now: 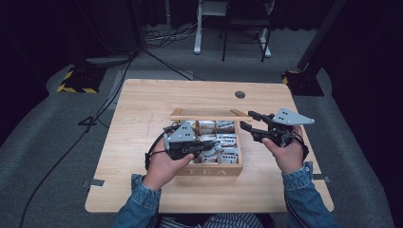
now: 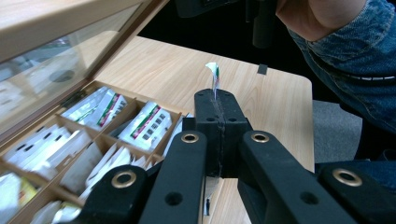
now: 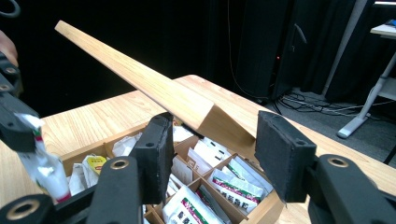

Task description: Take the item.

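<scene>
A pale wooden table stands in a dark room. Nearest the person, the left claw is clamped tight on a tea sachet, lifted clear above the tea box so it comes free of the compartments below. Farther off, the right claw straddles the raised lid, jaws apart without gripping it, seemingly propping it open.

The high view looks forward and down on the whole counter from above the person's side. Each gripper view rides close behind its own jaws, near the surface. All three share the open tea box.
</scene>
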Demonstrator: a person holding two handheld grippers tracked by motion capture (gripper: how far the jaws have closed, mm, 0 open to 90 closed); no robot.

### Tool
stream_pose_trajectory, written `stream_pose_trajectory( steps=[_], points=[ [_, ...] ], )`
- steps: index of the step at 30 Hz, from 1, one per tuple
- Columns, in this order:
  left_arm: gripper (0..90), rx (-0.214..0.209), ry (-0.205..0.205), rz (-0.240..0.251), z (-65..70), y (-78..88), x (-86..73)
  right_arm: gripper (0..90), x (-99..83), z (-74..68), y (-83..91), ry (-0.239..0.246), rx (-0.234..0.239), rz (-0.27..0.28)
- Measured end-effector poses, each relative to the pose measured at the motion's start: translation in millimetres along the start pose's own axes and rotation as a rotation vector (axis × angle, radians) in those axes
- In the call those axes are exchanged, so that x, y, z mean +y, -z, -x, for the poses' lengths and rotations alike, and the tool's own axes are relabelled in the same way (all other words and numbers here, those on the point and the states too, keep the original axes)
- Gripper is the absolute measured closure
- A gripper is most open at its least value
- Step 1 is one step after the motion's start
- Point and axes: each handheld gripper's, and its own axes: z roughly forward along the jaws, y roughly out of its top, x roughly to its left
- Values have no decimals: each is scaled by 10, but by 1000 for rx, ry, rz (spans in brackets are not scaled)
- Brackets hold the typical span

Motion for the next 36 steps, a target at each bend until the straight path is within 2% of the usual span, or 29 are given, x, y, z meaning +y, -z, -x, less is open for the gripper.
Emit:
stream_pose_trajectory(
  steps=[7, 12, 16, 20, 21, 30, 34, 36],
  points=[
    [898, 32, 11, 13, -27, 223, -93, 476, -2, -8, 1, 2, -3, -2],
    [898, 60, 11, -4, -58, 370, -155, 476, -4, -13, 4, 3, -3, -5],
    [898, 88, 37, -1, -122, 562, -229, 475, -14, -17, 6, 0, -2, -4],
    [898, 100, 47, -6, -150, 631, -255, 475, -13, -18, 6, 0, -3, -5],
    [898, 120, 48, -14, -166, 669, -264, 475, -13, -17, 5, 0, -3, -4],
    [897, 169, 67, -34, -252, 867, -330, 476, -12, -17, 6, 1, -2, -5],
    [897, 196, 103, -38, -355, 991, -416, 476, -15, -18, 7, 1, -1, -5],
    [897, 209, 106, -45, -379, 1016, -434, 476, -15, -18, 8, 1, -1, -6]
  ],
)
